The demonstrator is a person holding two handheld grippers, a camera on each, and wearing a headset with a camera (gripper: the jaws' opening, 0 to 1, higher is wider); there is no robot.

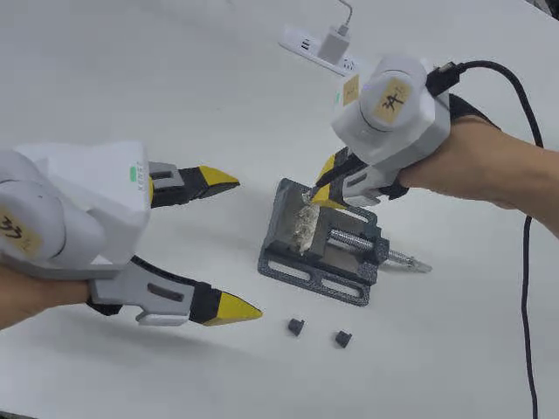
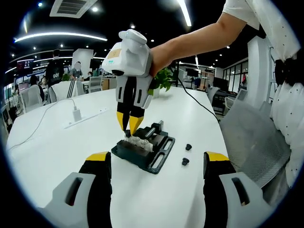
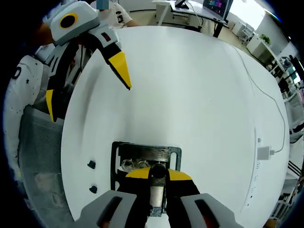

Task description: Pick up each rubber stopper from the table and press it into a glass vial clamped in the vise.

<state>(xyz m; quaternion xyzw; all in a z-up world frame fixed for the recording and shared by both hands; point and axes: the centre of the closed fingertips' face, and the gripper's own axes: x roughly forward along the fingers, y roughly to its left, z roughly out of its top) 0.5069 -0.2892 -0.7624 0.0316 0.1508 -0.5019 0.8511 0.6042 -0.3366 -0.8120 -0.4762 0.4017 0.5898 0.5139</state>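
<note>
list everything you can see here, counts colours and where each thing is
table: one, white, under everything
vise: one, dark grey, middle of the table
glass vials: at least two, clear, clamped in the vise
loose stoppers: two, black, on the table beside the vise
held stopper: one, dark, pinched just above the vials
power strip: one, white, far side of the table
charger: one, white, plugged into the power strip
cable: one, black, down the right of the head view
left gripper: one, white with yellow tips, open, left of the vise
right gripper: one, white with yellow tips, shut on the held stopper
</note>
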